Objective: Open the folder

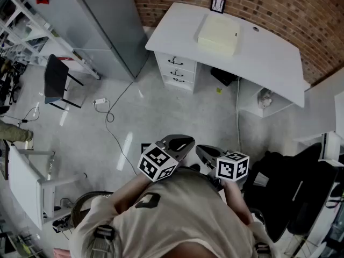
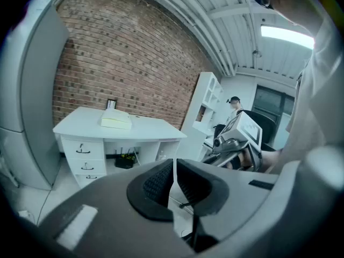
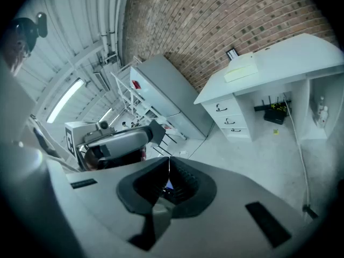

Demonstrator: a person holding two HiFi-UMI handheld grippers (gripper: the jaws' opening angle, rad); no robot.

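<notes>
The person is standing on the grey floor (image 1: 161, 112) of a room with a brick wall (image 1: 258, 4), well apart from the white tabletop (image 1: 269, 52) that is standing against that wall. A drawer stack (image 1: 176, 71) is sitting under the tabletop's left end. The folder (image 1: 218, 34), pale yellow and lying flat and closed, is resting on the tabletop towards the wall side, just in front of a small dark frame (image 1: 217, 4). It is showing the same way, closed and untouched, in the left gripper view (image 2: 115, 121) and the right gripper view (image 3: 242, 69).

The left hand-held gripper (image 1: 185, 142) and the right hand-held gripper (image 1: 201, 150) are hovering side by side close to the person's chest, both angled slightly down and pointing towards the tabletop. Each one's own view is showing its jaws drawn together with nothing between them, the left (image 2: 173, 179) and the right (image 3: 168, 171) alike.

The step in hand looks to be the approach: opening is not yet starting. The next move is probably calling for walking up to the tabletop, spreading one pair of jaws, and getting a pad under the cover's free edge, perhaps with the other hand-held gripper steadying the folder.
</notes>
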